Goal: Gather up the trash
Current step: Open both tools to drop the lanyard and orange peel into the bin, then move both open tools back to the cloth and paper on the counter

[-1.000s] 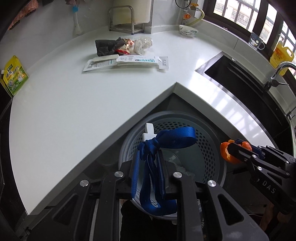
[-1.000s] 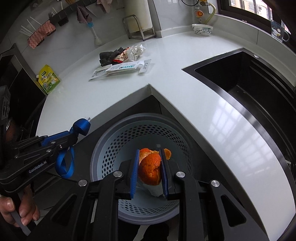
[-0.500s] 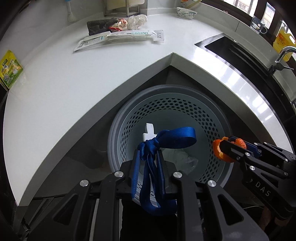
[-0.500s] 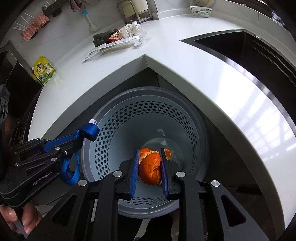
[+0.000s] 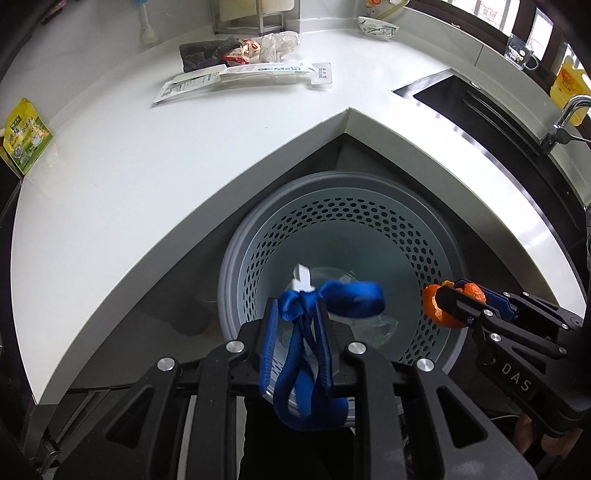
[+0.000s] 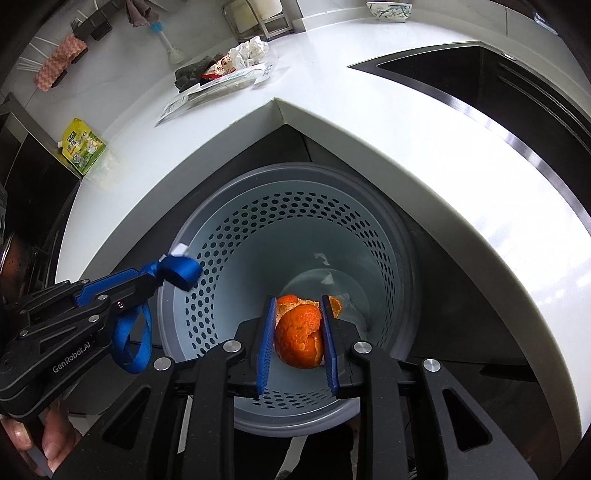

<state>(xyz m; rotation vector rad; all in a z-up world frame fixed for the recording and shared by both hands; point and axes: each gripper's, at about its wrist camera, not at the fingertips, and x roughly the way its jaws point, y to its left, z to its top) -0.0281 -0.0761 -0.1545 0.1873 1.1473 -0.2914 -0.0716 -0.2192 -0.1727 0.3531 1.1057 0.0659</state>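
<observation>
My left gripper [image 5: 297,306] is shut on a blue strap [image 5: 347,295] with a white tag, held over the rim of a grey perforated bin [image 5: 258,236]; it also shows in the right wrist view [image 6: 162,275]. My right gripper [image 6: 298,306] is shut on an orange peel [image 6: 299,332] above the open bin [image 6: 388,229]; the peel shows at the right in the left wrist view [image 5: 434,304]. More trash lies on the white counter: a long white package [image 5: 243,75], a dark wrapper [image 5: 203,55], crumpled paper [image 5: 279,44].
The bin stands on the floor under the counter's inner corner [image 5: 347,114] and holds clear plastic [image 5: 380,326]. A black sink [image 6: 498,85] is at the right. A green pouch [image 5: 24,134] leans at the left. A bowl [image 5: 376,26] stands at the back.
Both grippers have moved forward and lower over the bin, which now fills more of each view. The strap and the peel remain gripped.
</observation>
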